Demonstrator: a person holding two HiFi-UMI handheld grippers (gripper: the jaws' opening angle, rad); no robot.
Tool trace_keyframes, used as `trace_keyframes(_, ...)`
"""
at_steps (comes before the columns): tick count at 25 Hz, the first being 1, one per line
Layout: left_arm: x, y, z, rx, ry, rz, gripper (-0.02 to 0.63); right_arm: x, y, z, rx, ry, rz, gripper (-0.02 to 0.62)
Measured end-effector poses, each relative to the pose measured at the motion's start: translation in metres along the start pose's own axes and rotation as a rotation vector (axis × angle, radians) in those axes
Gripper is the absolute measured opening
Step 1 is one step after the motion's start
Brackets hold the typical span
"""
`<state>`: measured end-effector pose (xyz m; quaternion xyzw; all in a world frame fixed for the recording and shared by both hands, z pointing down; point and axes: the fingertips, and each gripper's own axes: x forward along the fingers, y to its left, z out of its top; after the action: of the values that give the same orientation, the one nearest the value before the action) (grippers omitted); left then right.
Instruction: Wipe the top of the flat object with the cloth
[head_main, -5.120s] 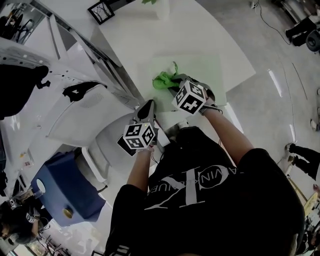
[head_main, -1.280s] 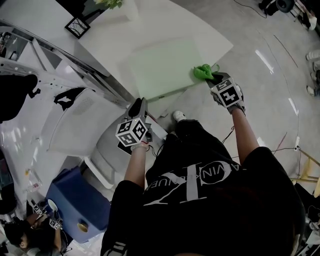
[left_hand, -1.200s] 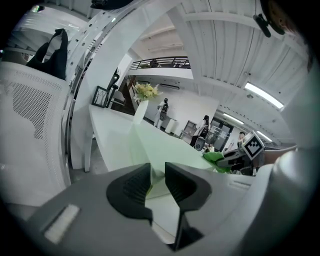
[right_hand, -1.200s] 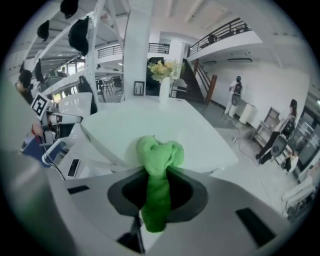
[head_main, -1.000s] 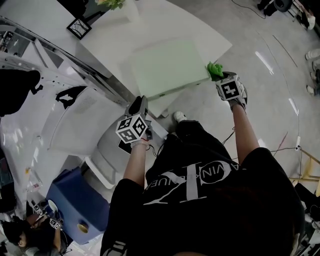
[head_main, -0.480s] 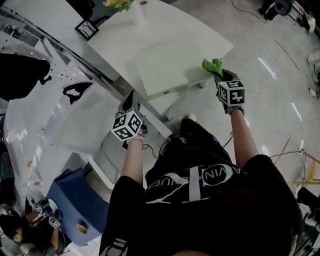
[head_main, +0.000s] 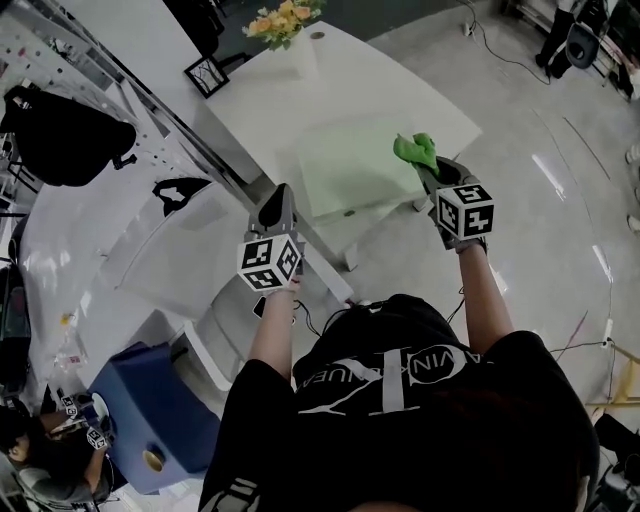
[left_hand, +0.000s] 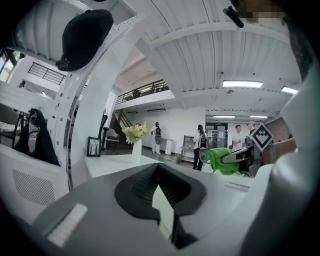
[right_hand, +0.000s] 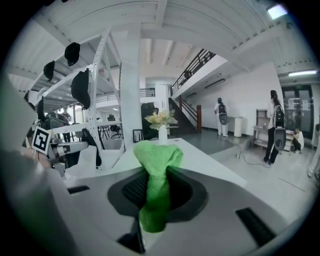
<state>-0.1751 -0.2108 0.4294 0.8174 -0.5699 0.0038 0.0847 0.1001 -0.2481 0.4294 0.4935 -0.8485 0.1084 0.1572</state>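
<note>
Right gripper view shows my right gripper (right_hand: 157, 186) clamped on the cloth (right_hand: 158, 159), seemingly lifted over the pad's (head_main: 345, 175) right edge, while my left gripper (head_main: 279, 200) has just closed on nothing.

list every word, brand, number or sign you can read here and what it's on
"CALVIN KLEIN", upside down in the head view and partly lost in folds: on the person's black T-shirt.
No letters or numbers, only black-and-white square code patterns: marker cube on the left gripper, marker cube on the right gripper.
Framed picture on the white table: too small to read.
</note>
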Motion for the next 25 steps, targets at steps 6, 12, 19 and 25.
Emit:
trace_keyframes(6, -0.011, 0.002, 0.016, 0.049, -0.041, 0.065, 0.012, 0.002, 0.007, 0.008, -0.011, -0.043, 0.063, 0.061)
trace_keyframes(12, -0.030, -0.001, 0.014, 0.049, -0.052, 0.163, 0.012, -0.012, 0.002, 0.003, -0.040, -0.047, 0.112, 0.061)
trace_keyframes(19, -0.050, -0.013, 0.015, 0.044, -0.077, 0.217, 0.012, -0.025, -0.002, -0.002, -0.047, -0.054, 0.142, 0.061)
trace_keyframes(25, -0.062, -0.025, 0.023, 0.063, -0.106, 0.229, 0.012, -0.033, 0.002, -0.002, -0.057, -0.079, 0.166, 0.063)
